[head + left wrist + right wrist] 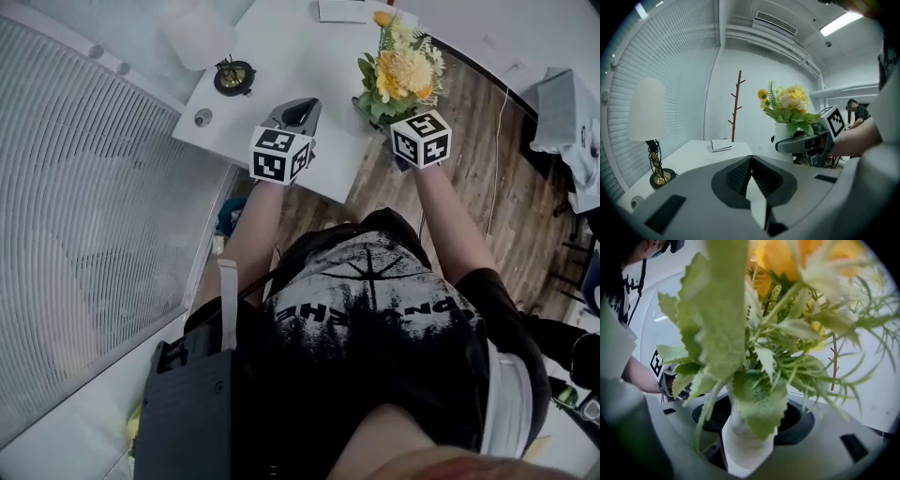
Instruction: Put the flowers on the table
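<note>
Two claws are held out by the person at the near edge of the white table (281,56) in the head view. The left claw (298,114) is seen above the table top, well apart from the lamp (233,77) standing farther back at the left. The right claw (375,112) is largely covered by the flowers (401,70), a bunch of yellow and cream blooms with green leaves. The bunch is carried at the table's right edge, partly over the wooden floor (469,141). Whether it is resting on the table cannot be told.

In the left gripper view, the left claw's jaws are seen pressed together, with nothing between them. Beyond them the flowers are shown upright in a white vase (783,133), which is gripped by the right claw. The lamp is seen at the left on the table, a book (722,145) is laid farther back, and a branch-shaped stand (736,105) is set against the wall.

In the right gripper view, the right claw's jaws are clamped on the lower part of the white vase, one at each side. Most of the view above is filled by leaves and blooms.
</note>
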Action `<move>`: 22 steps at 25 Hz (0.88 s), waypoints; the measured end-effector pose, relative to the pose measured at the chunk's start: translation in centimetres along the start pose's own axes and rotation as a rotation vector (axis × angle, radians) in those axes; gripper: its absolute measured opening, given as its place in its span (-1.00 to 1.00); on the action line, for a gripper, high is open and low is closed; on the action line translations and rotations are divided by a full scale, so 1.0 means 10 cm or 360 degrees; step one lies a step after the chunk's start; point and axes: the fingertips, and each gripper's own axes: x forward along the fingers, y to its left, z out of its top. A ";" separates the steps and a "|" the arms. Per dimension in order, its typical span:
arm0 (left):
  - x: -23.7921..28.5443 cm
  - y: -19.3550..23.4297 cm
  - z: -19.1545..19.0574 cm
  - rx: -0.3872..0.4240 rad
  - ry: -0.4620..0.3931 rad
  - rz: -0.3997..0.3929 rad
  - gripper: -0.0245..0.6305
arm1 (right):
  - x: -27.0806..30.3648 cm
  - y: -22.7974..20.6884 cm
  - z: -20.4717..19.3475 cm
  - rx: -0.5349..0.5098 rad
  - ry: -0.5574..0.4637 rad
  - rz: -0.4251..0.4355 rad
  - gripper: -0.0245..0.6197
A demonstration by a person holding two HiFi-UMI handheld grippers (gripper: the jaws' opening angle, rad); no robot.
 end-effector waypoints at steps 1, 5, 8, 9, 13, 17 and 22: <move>0.01 0.01 -0.01 -0.0011 0.0001 -0.0008 -0.89 | 0.01 -0.01 -0.01 0.0001 0.0006 -0.0005 -0.08; 0.06 0.01 -0.05 -0.0043 -0.0001 -0.0028 -0.89 | 0.02 -0.05 -0.06 0.0006 0.0028 -0.0024 -0.08; 0.08 0.02 -0.08 -0.0057 0.0007 -0.0021 -0.89 | 0.03 -0.09 -0.06 -0.0023 0.0027 -0.0028 -0.08; 0.09 0.04 -0.09 -0.0066 0.0011 -0.0011 -0.89 | 0.04 -0.10 -0.07 -0.0036 0.0027 -0.0023 -0.08; 0.15 0.17 -0.12 -0.0108 0.0020 0.0039 -0.89 | 0.16 -0.22 -0.11 -0.0040 0.0037 -0.0006 -0.08; 0.24 0.35 -0.16 -0.0170 0.0042 0.0072 -0.89 | 0.39 -0.31 -0.14 -0.0030 0.0054 0.0035 -0.08; 0.36 0.44 -0.12 -0.0163 0.0067 0.0108 -0.89 | 0.62 -0.41 -0.12 -0.0063 0.0054 0.0093 -0.08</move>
